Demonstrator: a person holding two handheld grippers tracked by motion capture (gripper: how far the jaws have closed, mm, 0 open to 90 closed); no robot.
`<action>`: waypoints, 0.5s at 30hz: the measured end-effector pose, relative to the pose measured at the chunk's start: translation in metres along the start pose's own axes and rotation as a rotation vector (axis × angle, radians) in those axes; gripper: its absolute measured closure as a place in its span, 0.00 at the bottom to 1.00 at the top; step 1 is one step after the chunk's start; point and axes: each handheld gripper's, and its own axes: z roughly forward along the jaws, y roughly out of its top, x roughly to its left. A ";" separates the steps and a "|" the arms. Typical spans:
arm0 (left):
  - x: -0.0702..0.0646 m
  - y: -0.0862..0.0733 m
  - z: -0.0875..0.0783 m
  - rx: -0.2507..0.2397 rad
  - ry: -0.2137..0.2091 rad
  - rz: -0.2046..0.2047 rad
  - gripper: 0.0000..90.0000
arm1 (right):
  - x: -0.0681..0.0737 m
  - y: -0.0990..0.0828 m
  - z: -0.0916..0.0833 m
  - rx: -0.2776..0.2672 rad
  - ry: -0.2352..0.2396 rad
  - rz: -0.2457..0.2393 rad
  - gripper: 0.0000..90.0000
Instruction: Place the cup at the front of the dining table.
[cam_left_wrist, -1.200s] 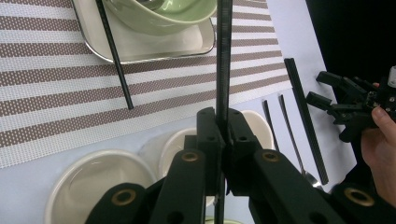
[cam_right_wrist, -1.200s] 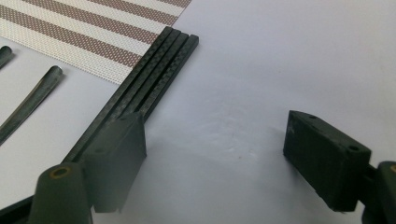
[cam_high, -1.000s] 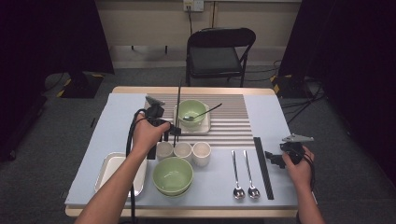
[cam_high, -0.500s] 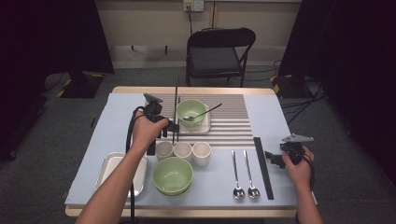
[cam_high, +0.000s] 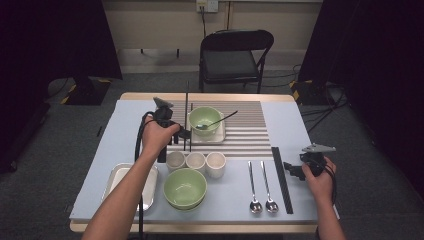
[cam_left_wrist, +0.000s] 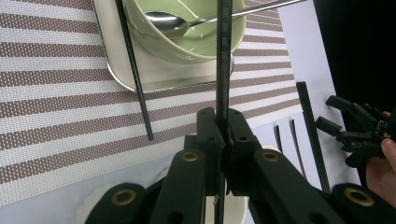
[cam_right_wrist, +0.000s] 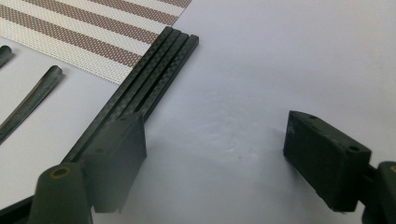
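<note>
**Left gripper clamps a chopstick over the mat; right gripper gapes beside the spare sticks**

The left gripper has its jaws pressed together on a black chopstick, which runs straight up from the jaws past the rim of a green bowl. In the high view this gripper sits over the left part of the striped mat, and the held chopstick stands out long and thin just left of the bowl. A second chopstick lies on the mat beside the small tray that carries the bowl. A spoon rests in the bowl with its handle sticking out over the rim.

The right gripper has its jaws wide apart with nothing between them, low over the bare tabletop. Its left jaw is just beside a bundle of black sticks lying side by side, their far ends at the mat's corner. In the high view the right gripper is near the table's right edge, next to that bundle.

Nearer the person stand three white cups in a row, a second green bowl, two spoons and a metal tray. A folding chair stands beyond the table.
</note>
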 end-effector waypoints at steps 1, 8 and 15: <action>0.001 0.001 0.000 0.002 0.006 0.006 0.96 | 0.000 0.000 0.000 0.000 0.000 0.000 0.22; 0.004 0.005 0.003 -0.002 0.009 -0.008 0.96 | 0.000 0.000 0.000 -0.001 -0.001 0.001 0.22; 0.008 0.008 0.006 0.006 0.023 -0.016 0.96 | 0.000 0.000 0.000 -0.001 0.000 0.001 0.22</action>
